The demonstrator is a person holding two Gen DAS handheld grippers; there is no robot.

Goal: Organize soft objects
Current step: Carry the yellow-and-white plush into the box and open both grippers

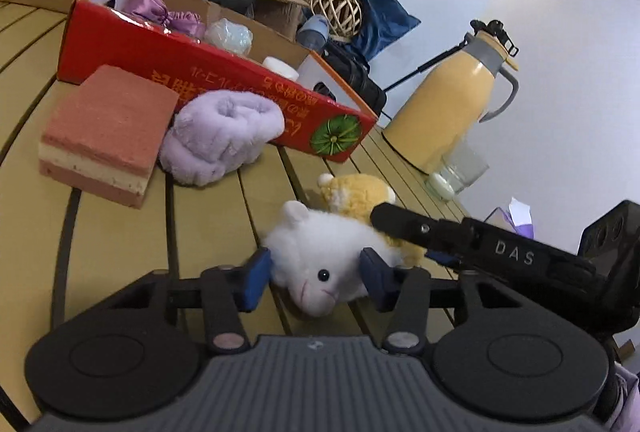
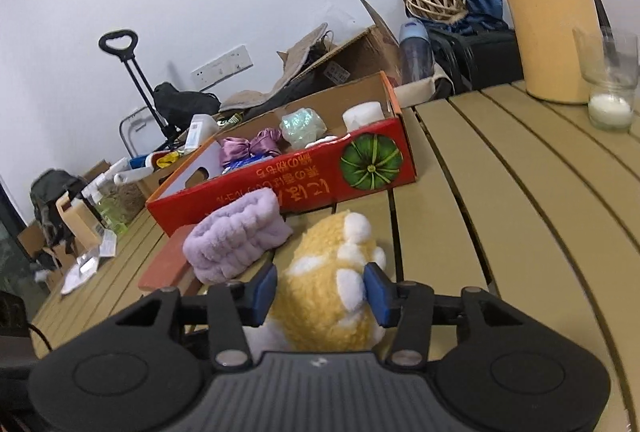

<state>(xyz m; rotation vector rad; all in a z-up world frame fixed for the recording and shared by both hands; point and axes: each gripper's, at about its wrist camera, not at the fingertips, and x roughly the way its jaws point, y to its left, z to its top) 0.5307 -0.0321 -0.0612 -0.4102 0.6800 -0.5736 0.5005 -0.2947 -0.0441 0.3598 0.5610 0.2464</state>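
Observation:
A white plush toy (image 1: 320, 252) lies on the slatted table, and my left gripper (image 1: 316, 280) is shut on its head, blue pads pressed in from both sides. Just behind it lies a yellow and white plush toy (image 1: 356, 195), (image 2: 320, 272). My right gripper (image 2: 320, 292) is shut on this one, with both pads touching its fur. One black finger (image 1: 420, 230) of the right gripper crosses over the yellow toy in the left wrist view. A fluffy lilac roll (image 1: 220, 135) and a pink layered sponge block (image 1: 104, 135) rest against the red cardboard box (image 1: 224, 79).
The red box (image 2: 280, 187) holds a purple satin pouch (image 2: 248, 147) and several other small items. A yellow thermos jug (image 1: 448, 103) and a glass (image 1: 460, 167) stand at the table's right side. Cardboard boxes, bags and a wicker ball (image 1: 336, 7) crowd the back edge.

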